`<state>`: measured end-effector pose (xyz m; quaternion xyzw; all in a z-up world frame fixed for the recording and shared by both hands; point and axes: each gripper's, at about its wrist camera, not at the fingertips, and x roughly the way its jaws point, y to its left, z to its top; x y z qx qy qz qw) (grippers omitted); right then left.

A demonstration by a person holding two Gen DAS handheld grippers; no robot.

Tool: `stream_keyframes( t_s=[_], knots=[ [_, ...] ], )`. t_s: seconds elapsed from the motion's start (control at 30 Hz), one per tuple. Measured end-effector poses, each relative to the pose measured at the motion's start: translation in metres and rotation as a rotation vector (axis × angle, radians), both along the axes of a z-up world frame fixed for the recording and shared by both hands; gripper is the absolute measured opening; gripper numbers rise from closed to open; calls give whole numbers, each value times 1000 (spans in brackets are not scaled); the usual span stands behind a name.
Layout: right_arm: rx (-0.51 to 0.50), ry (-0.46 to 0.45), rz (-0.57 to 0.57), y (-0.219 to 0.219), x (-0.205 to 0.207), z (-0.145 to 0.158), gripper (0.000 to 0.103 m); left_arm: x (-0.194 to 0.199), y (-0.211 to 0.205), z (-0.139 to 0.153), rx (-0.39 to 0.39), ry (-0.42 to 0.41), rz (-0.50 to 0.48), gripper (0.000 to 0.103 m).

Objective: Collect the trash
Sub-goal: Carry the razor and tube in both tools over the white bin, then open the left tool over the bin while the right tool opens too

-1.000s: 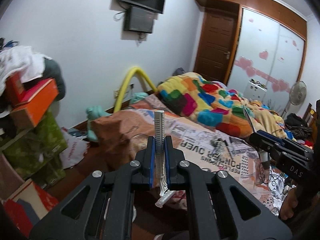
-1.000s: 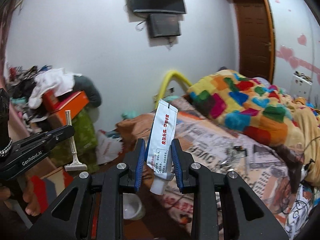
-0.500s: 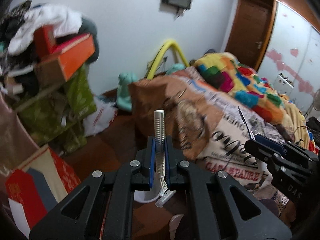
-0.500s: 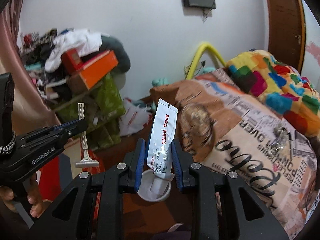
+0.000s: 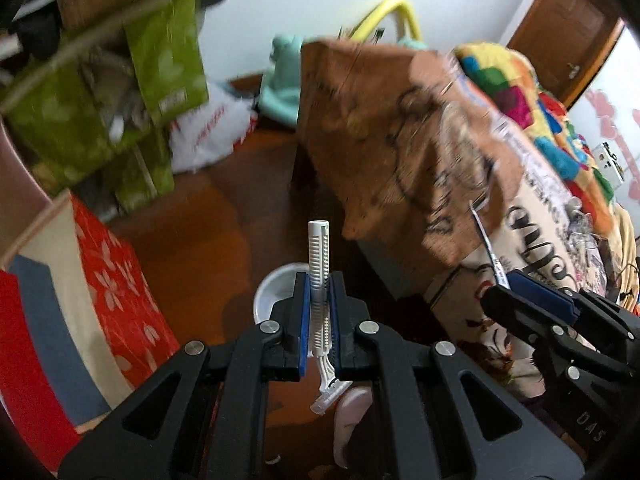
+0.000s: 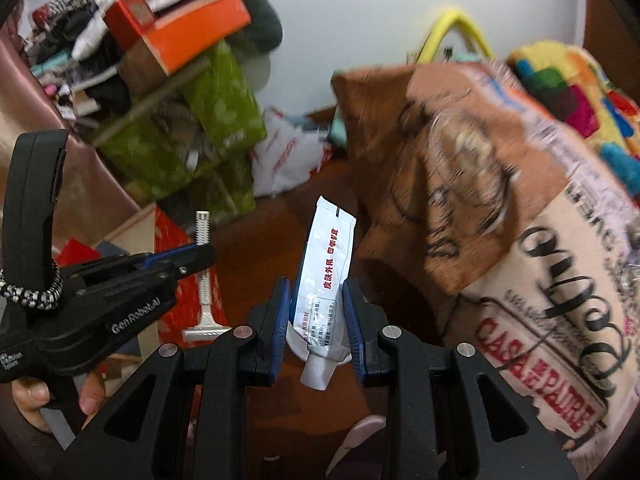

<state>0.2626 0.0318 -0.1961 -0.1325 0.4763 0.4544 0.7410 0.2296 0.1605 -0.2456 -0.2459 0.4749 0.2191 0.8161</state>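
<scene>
We are holding a white disposable razor point(image 5: 319, 268) in our left gripper point(image 5: 319, 312), its blue pads pinching the ribbed handle so that the handle end is pointing up and away while the blade head is hanging below the jaws; from the right wrist view the same razor point(image 6: 204, 280) is showing upright in the left gripper point(image 6: 188, 258), head downward. Our right gripper point(image 6: 316, 312) is clamping a white ointment tube point(image 6: 326, 284) with red lettering, the crimped end sticking up and the cap point(image 6: 314, 372) pointing back toward the camera; in the left view that tube point(image 5: 486, 246) is appearing edge-on in the right gripper point(image 5: 508, 284). Both are hovering over a brown floor point(image 5: 192, 240); a white round bin point(image 5: 276, 292) is sitting on the floor directly beyond the left gripper's tips, partly hidden by them, and a sliver of its rim point(image 6: 294, 346) is peeking out behind the tube. To the right a bed with a printed brown-and-cream cover point(image 6: 500, 208) is filling the view; green boxes point(image 6: 208, 120) and an orange box point(image 6: 192, 36) are stacking up at the left, blurred.
</scene>
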Motion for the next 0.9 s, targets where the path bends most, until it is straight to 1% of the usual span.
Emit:
stream_keyframes(
  t_s=[0.13,0.27,0.47,0.67,0.7,0.73,0.8,0.9],
  knots=[
    [-52,80,37,17,9,-32,25,10,12,-38,-45,65,21,8],
    [-93,144,57,32,20,-56,25,17,25,-63,-108,90,43,8],
    [-136,235,73,46,34,-85,25,26,39,-96,-168,133,66,8],
    [-137,258,82,56,42,-94,26,30,46,-109,-224,173,71,8],
    [-148,260,77,57,43,-95,28,29,47,-109,-230,170,74,12],
    [-156,264,73,57,44,-96,35,27,48,-108,-232,167,75,13],
    [-147,267,70,55,45,-94,41,24,47,-103,-220,162,74,14],
    [-153,248,66,53,43,-90,41,18,46,-93,-188,156,69,16]
  ],
)
